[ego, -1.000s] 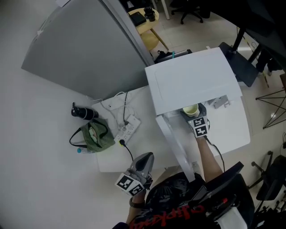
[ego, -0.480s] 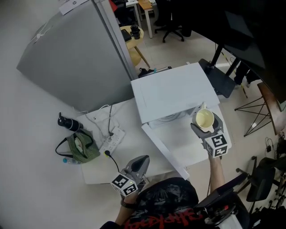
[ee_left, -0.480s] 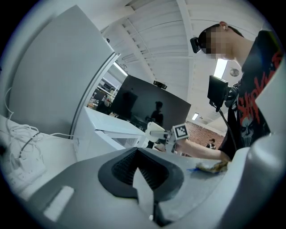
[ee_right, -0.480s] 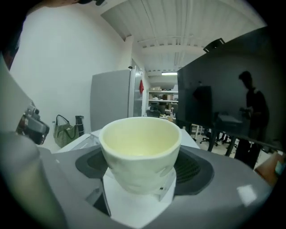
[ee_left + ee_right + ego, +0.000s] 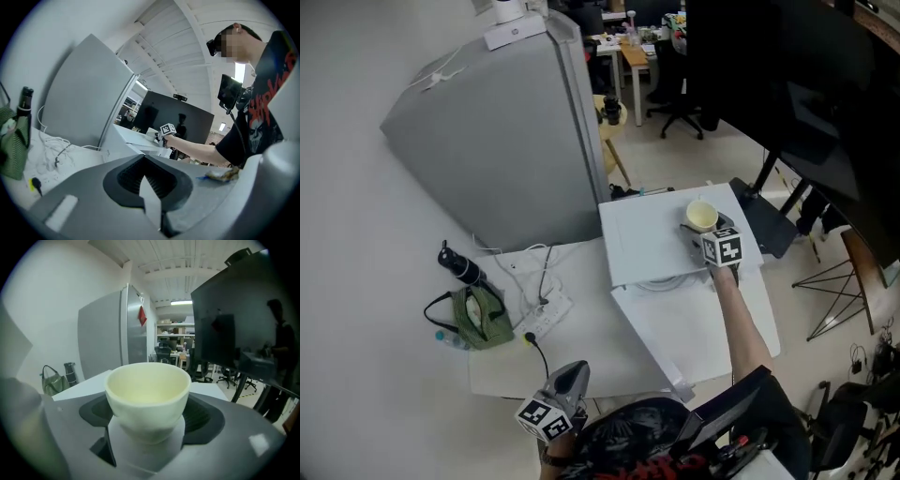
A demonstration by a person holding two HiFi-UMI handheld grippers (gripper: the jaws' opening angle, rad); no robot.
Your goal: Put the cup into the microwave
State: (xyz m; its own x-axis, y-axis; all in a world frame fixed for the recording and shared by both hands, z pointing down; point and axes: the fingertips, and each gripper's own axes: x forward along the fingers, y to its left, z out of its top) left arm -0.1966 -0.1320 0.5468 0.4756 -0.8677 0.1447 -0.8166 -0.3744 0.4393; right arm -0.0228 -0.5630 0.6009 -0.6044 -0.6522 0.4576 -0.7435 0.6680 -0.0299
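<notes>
A pale yellow cup [image 5: 701, 217] sits upright between the jaws of my right gripper [image 5: 702, 229], which is shut on it above the top of the white microwave [image 5: 652, 234]. The microwave's door [image 5: 698, 328] hangs open toward me. In the right gripper view the empty cup [image 5: 147, 392] fills the middle, and the gripper [image 5: 147, 430] clasps its lower half. My left gripper [image 5: 570, 379] is low at the table's front edge, jaws together with nothing in them. The left gripper view shows that gripper [image 5: 146, 182] and, far off, the cup [image 5: 151, 135].
A tall grey refrigerator [image 5: 506, 141] stands behind the white table [image 5: 581, 352]. A green bag [image 5: 478, 317], a black bottle [image 5: 459, 267] and a power strip [image 5: 546, 314] with cables lie at the table's left. A big black screen [image 5: 806, 103] stands at the right.
My right gripper has risen with the cup from the microwave's open front to above its top. The left gripper has shifted only slightly at the table's front edge.
</notes>
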